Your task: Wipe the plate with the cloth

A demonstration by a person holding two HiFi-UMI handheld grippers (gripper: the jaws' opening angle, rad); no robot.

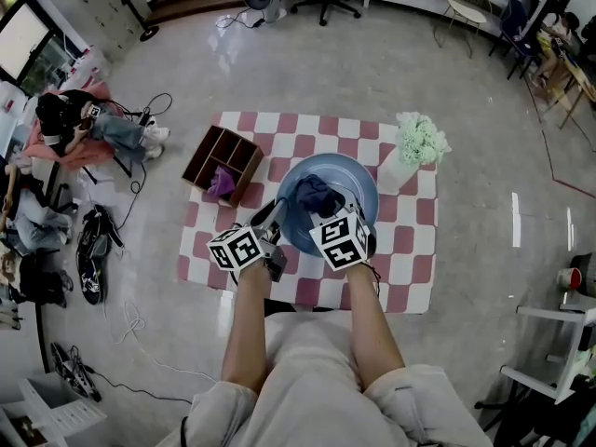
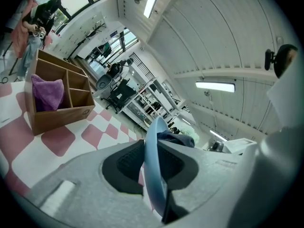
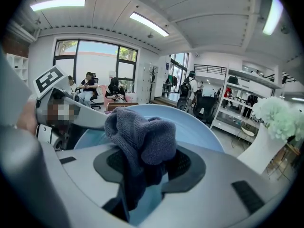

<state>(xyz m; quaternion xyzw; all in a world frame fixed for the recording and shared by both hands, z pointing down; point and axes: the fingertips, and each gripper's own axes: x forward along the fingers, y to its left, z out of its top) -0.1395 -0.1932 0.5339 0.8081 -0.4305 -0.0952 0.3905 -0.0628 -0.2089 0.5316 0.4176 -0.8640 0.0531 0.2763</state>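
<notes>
the left tongs [image 2: 151, 175] are clenched on the rim of the plate [image 2: 154, 137], likely bracing it so the right tongs [image 3: 145, 175], clamped on the bunched cloth [image 3: 137, 137], can rub its face just ahead.

Bright, even light from ceiling strips [image 3: 147, 23]; fisheye edges bent, dark corners.

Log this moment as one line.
left gripper: shut on blue plate rim | right gripper: shut on grey cloth, over blue plate
</notes>
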